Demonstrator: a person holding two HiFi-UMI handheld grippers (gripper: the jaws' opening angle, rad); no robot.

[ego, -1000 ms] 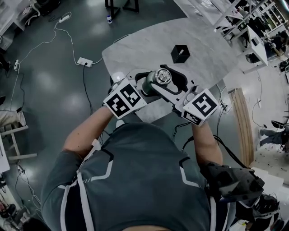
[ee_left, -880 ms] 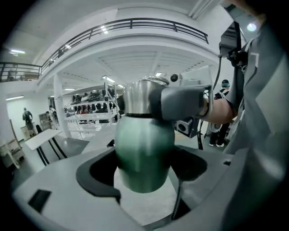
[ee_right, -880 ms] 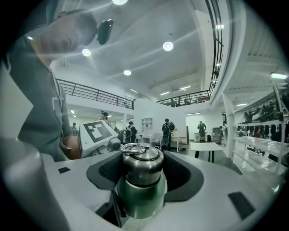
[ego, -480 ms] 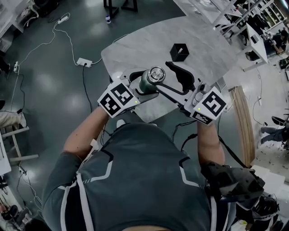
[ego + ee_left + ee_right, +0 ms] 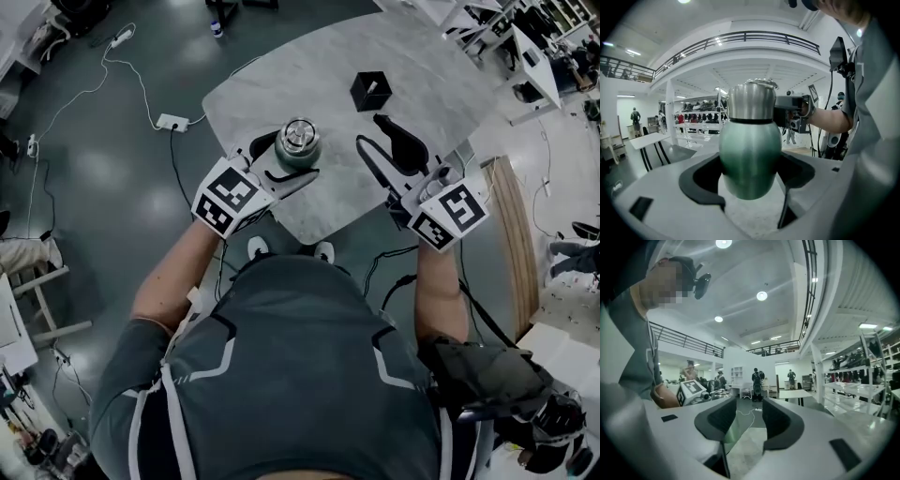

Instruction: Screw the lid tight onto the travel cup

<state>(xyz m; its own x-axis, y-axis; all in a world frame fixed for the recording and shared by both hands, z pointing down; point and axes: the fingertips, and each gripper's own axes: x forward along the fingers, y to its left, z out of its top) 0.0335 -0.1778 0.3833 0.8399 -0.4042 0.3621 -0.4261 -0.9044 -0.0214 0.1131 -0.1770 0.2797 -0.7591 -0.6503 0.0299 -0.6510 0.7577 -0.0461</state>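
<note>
12 o'clock of the travel cup [image 5: 298, 143]: bare table [image 5: 281, 80], open to its far edge.
2 o'clock: a black box [image 5: 372, 91] stands well apart, with a clear lane between it and the cup.
3 o'clock: the right gripper [image 5: 370, 131], jaws closing on nothing, stands near the cup with a strip of bare table between them.
7 o'clock: the left gripper [image 5: 286, 157] clamps the cup's body and blocks that side.
above the cup: nothing stands over its top.

Pale, marbled worktop [image 5: 422, 84] fills the upper centre of the head view; a small black open-topped box [image 5: 369, 91] sits on it, toward the upper right.
</note>
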